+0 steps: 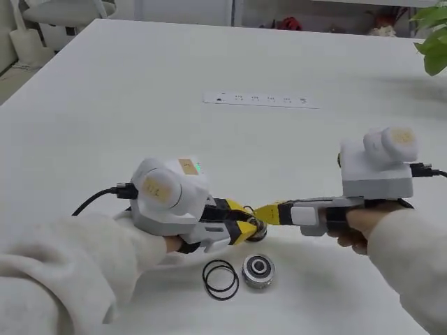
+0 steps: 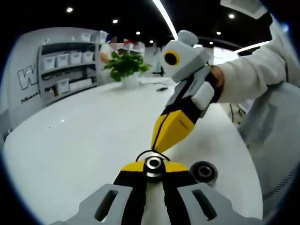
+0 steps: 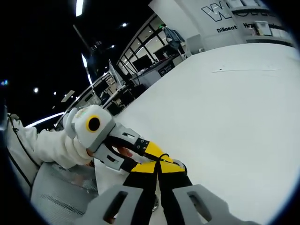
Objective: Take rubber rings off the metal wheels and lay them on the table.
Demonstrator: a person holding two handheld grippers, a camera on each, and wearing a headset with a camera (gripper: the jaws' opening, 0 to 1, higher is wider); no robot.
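My left gripper (image 1: 249,228) (image 2: 153,168) is shut on a small metal wheel (image 2: 153,164), held a little above the white table (image 1: 140,105). A thin black rubber ring (image 2: 143,154) stands partly lifted off that wheel's rim. My right gripper (image 1: 262,213) (image 3: 158,165) comes in from the right, jaws together, and pinches the ring at its top. Its yellow tip (image 2: 165,136) meets the wheel head-on in the left gripper view. On the table below lie two loose black rings (image 1: 221,278) and a bare metal wheel (image 1: 258,270) (image 2: 204,171).
A white power strip (image 1: 260,100) lies flat in the middle of the table, far behind the grippers. A green plant (image 1: 434,42) (image 2: 124,64) stands at the far right edge. A black cable (image 1: 94,200) trails left from my left gripper.
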